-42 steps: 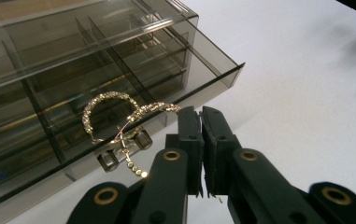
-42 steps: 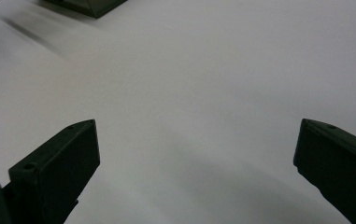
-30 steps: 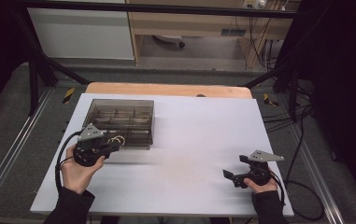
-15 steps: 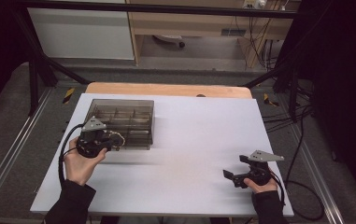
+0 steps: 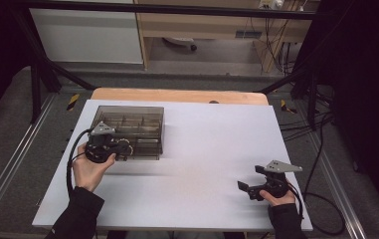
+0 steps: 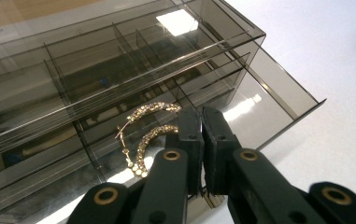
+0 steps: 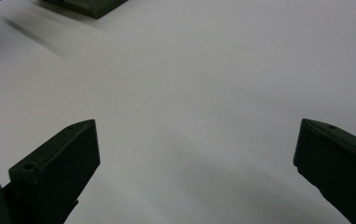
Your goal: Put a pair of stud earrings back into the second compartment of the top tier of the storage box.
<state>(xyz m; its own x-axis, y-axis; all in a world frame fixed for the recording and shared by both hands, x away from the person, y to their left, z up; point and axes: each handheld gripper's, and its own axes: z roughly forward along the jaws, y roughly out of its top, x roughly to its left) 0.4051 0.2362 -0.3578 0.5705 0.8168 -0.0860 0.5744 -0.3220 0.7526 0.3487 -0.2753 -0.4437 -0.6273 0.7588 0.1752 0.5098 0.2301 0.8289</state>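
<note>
Earrings (image 6: 150, 128) pinched in the left hand-held gripper (image 6: 201, 126) over the organizer box (image 5: 142, 124).
Box sits near the desk's (image 5: 217, 149) far left corner; the right hand-held gripper (image 5: 246, 188), jaws spread and empty, rests near the desk's near right corner.

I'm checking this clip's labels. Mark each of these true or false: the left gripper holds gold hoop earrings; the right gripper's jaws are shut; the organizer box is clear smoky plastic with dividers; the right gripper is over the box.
1. The left gripper holds gold hoop earrings. True: its jaws are shut on them, above the box.
2. The right gripper has shut jaws. False: they stand wide apart, with nothing between.
3. The organizer box is smoky transparent plastic with dividers. True.
4. The right gripper is over the box. False: it is above bare white table, far from the box.
</note>
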